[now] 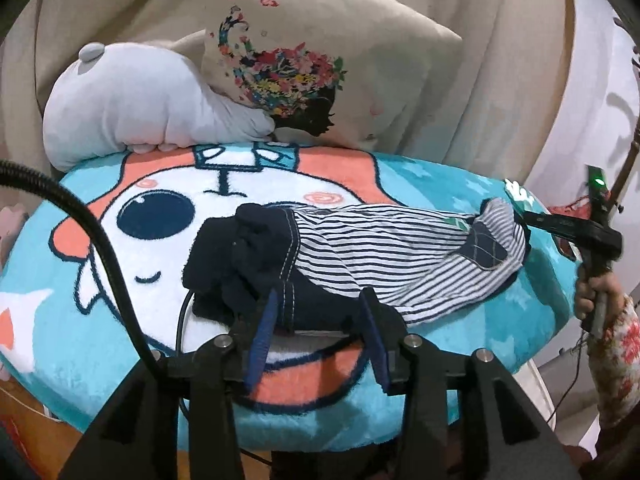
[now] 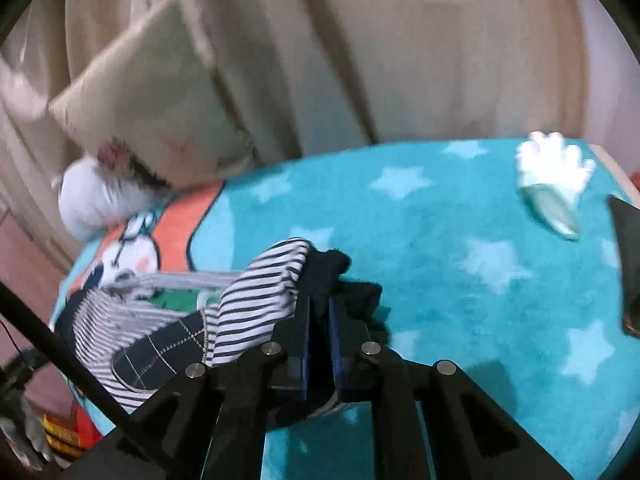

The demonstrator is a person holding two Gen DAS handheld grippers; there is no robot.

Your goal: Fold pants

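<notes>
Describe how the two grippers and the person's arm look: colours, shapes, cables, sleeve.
The left gripper has a black angular plastic frame with silver round bolts and two fingers with dark blue pads; a black corrugated hose and a thin black cable run beside it. The right gripper has the same build. The right hand wears a floral red-and-white sleeve.

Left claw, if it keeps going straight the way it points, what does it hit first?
Most likely the pants: the left claw stands open with their dark navy end right between its fingertips, though depth is unclear.
</notes>
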